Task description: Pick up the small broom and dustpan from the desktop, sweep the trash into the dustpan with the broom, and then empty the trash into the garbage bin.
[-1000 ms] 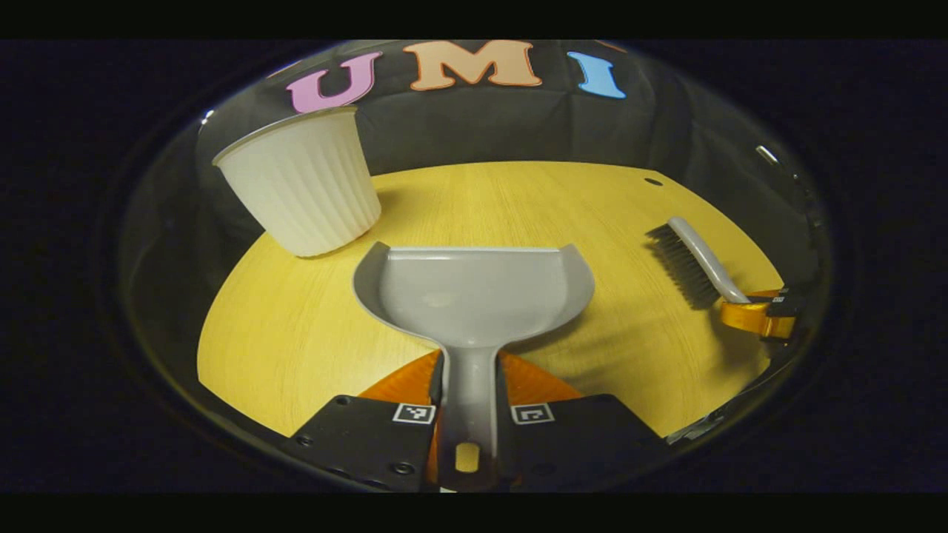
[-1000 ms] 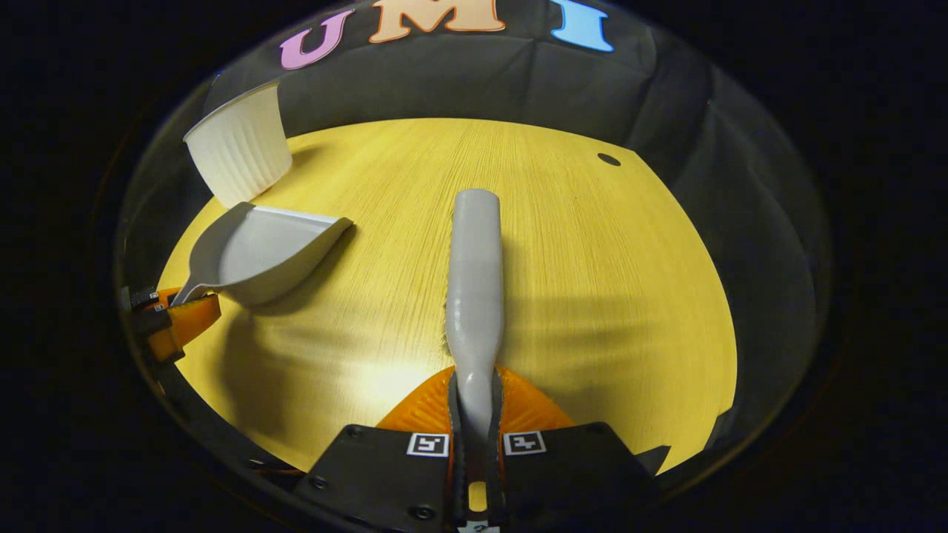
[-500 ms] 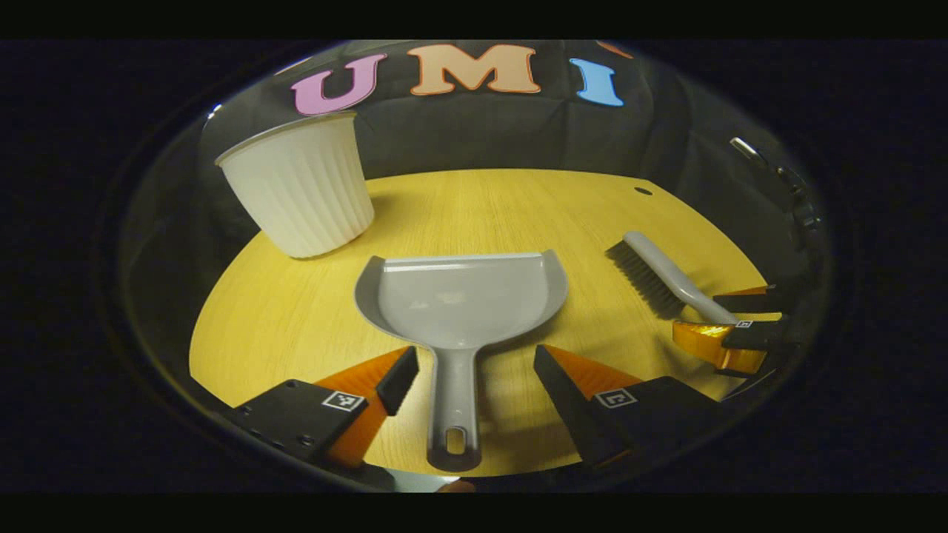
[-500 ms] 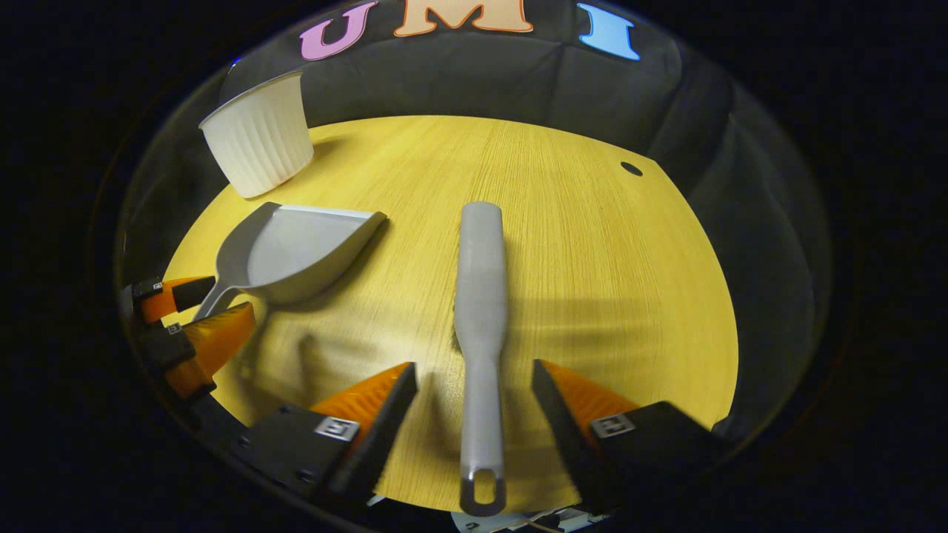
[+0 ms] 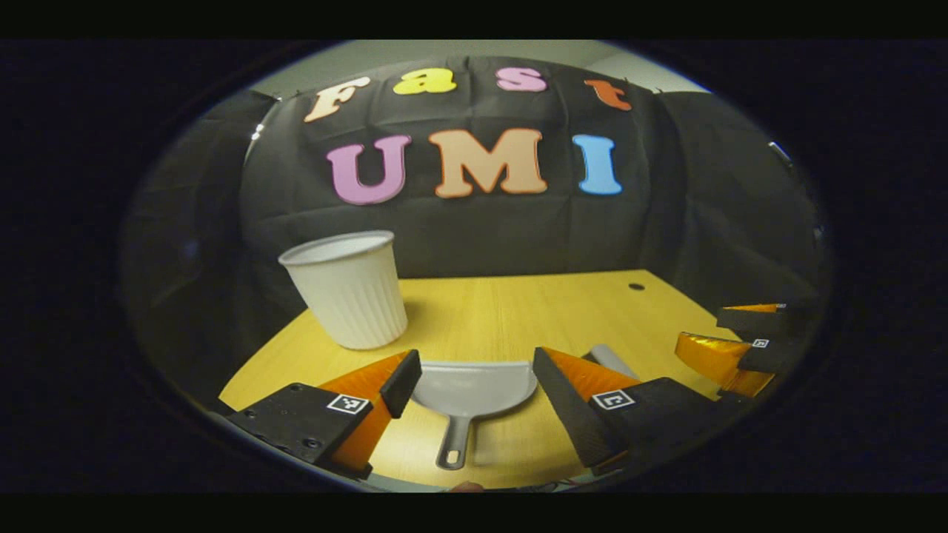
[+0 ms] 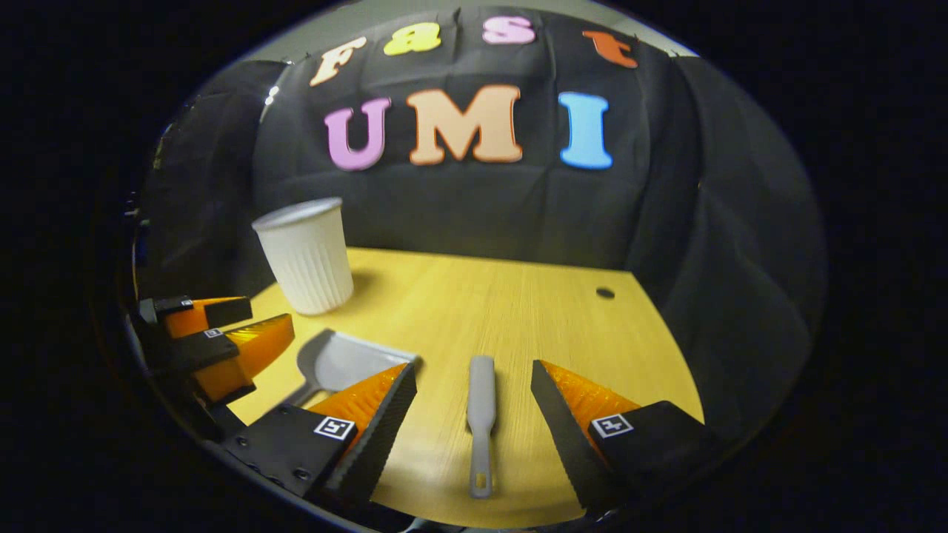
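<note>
Both hand-held grippers stood spread wide and empty above the tabletop [image 6: 518, 311], the left hand-held gripper [image 5: 474, 377] over the dustpan [image 5: 474, 386], the right hand-held gripper [image 6: 474, 385] over the broom [image 6: 481, 414] beside it, the white bin [image 5: 348, 296] behind the dustpan.
</note>
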A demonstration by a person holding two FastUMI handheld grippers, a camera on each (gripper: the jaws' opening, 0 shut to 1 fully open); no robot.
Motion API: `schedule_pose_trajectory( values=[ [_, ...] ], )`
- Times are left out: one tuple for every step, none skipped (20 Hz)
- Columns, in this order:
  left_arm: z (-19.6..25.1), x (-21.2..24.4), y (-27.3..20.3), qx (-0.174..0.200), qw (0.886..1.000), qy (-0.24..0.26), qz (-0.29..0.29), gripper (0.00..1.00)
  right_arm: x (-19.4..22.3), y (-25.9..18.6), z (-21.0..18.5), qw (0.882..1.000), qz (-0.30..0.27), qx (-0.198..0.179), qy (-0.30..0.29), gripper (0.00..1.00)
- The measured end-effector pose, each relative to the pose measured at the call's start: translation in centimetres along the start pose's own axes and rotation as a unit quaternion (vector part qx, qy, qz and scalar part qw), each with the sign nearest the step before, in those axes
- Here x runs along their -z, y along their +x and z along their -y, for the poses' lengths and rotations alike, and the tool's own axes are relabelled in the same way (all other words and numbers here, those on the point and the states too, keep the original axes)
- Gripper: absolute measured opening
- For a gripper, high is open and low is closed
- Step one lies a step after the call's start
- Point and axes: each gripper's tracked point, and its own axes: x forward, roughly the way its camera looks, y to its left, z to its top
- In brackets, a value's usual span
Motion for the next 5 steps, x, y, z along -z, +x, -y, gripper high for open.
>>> schedule_pose_trajectory(
  values=[
    [0.0,-2.1,-1.0,-0.004,1.000,-0.001,0.028,0.93,-1.5,-1.1,-0.1,0.999,0.036,-0.005,-0.003,0.99],
    [0.0,-4.3,-1.9,-0.009,0.998,0.001,0.057,0.93,-3.0,-2.3,-0.3,0.998,0.063,-0.009,-0.006,0.99],
    [-0.1,-6.0,-2.8,-0.010,0.997,0.001,0.081,0.93,-3.4,-2.5,-0.4,0.996,0.088,-0.014,-0.007,0.99],
    [0.1,-7.5,-3.7,-0.008,0.995,0.002,0.103,0.92,-2.4,-2.2,-0.2,0.994,0.111,-0.015,-0.007,0.99],
    [0.5,-9.3,-4.2,-0.003,0.992,0.003,0.126,0.92,-2.1,-2.1,-0.2,0.992,0.125,-0.016,-0.006,0.99]
  ],
)
